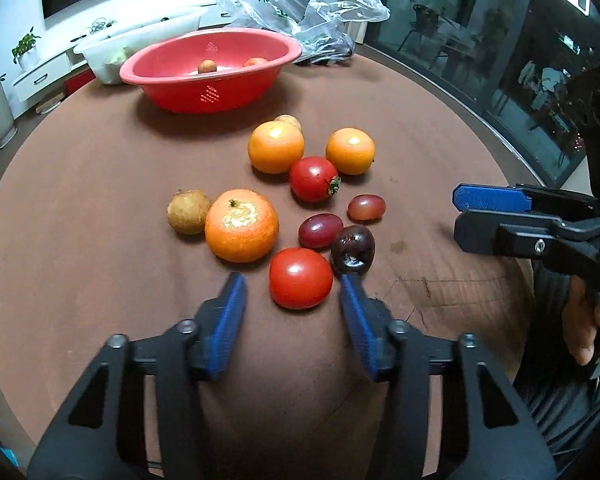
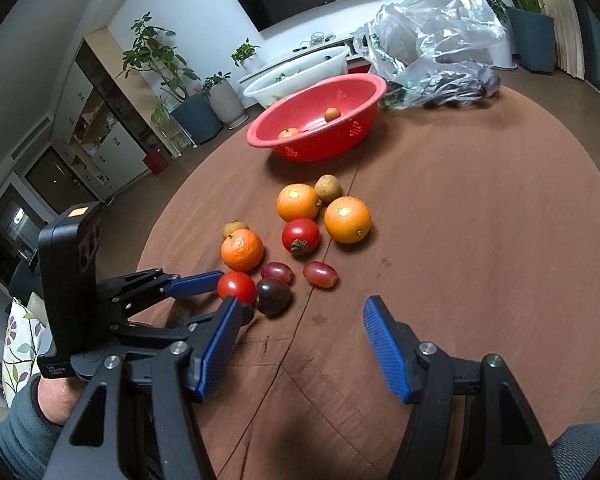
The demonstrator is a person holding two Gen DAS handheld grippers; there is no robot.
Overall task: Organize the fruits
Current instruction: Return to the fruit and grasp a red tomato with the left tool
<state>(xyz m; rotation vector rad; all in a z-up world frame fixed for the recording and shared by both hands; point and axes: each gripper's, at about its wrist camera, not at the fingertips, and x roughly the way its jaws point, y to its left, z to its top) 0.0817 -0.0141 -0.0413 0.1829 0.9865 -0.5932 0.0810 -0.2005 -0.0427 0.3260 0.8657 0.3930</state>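
Loose fruit lies on the brown round table (image 1: 80, 200): oranges, tomatoes, grapes and brown longans. My left gripper (image 1: 294, 284) is open, its fingers on either side of the nearest red tomato (image 1: 301, 278), low over the table; this tomato also shows in the right wrist view (image 2: 237, 287). A dark grape (image 1: 353, 249) sits by the right finger. My right gripper (image 2: 300, 308) is open and empty, over bare table right of the fruit; it also shows in the left wrist view (image 1: 460, 216). A red basket (image 1: 210, 68) at the back holds two small fruits.
A white tub (image 2: 300, 72) stands behind the red basket. A crumpled clear plastic bag (image 1: 304, 8) with dark contents lies at the table's far edge. The big orange (image 1: 242, 230) and a longan (image 1: 188, 211) lie left of the tomato.
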